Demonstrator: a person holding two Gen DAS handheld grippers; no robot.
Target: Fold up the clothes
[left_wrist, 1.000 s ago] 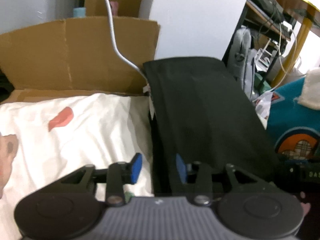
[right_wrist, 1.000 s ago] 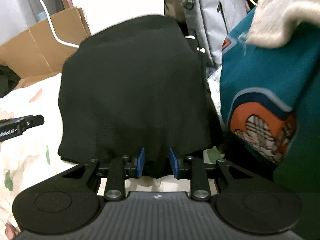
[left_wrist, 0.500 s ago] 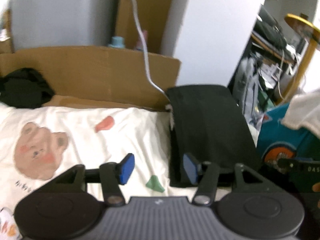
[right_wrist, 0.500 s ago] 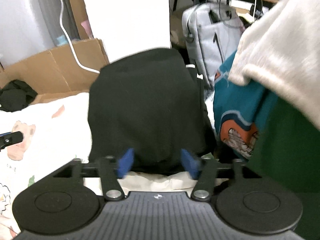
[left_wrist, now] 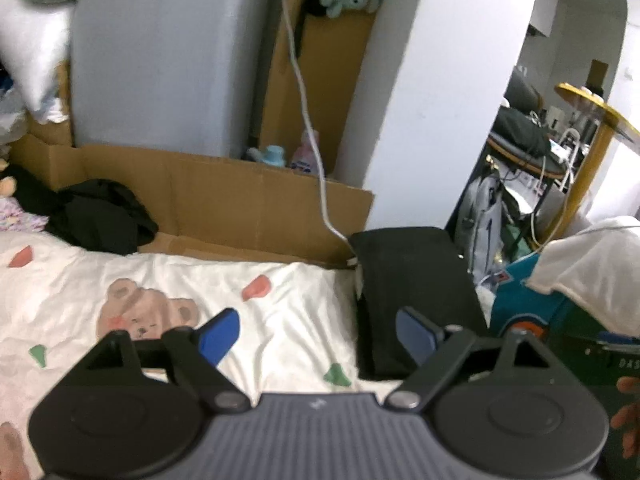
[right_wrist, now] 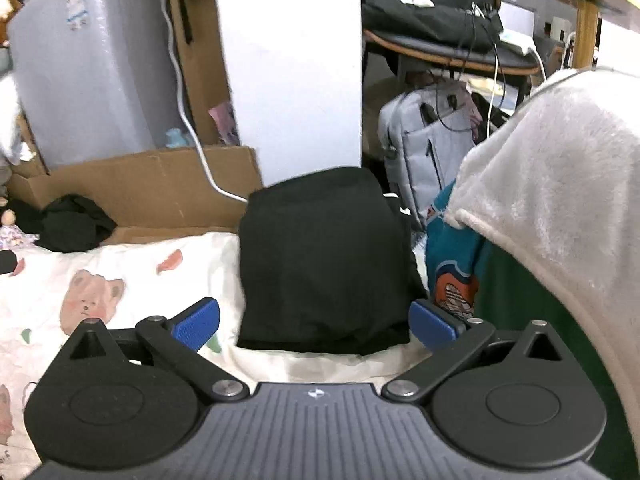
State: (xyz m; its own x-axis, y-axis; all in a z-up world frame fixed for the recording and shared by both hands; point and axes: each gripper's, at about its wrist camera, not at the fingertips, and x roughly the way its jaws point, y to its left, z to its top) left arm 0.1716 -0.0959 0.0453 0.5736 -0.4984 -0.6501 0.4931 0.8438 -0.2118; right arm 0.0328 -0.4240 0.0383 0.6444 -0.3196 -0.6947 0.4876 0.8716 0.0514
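Observation:
A folded black garment (right_wrist: 324,264) lies flat on the white bear-print bedsheet (right_wrist: 120,280), at the sheet's far right edge; it also shows in the left wrist view (left_wrist: 412,280). My right gripper (right_wrist: 314,322) is open and empty, just in front of the garment's near edge. My left gripper (left_wrist: 318,334) is open and empty above the sheet (left_wrist: 160,288), its right finger over the garment's near left corner. A crumpled black garment (left_wrist: 100,220) lies at the sheet's far left (right_wrist: 72,224).
A cardboard wall (left_wrist: 224,196) and a white cable (left_wrist: 308,128) stand behind the bed. A pile with a teal printed garment (right_wrist: 452,272) and a cream fleece (right_wrist: 552,184) sits right of the folded garment. A grey backpack (right_wrist: 428,140) and a white pillar (right_wrist: 292,64) stand behind.
My right gripper has let go of the folded black garment's near edge and opened wide. Both grippers have pulled back and up from it; the left opened wider.

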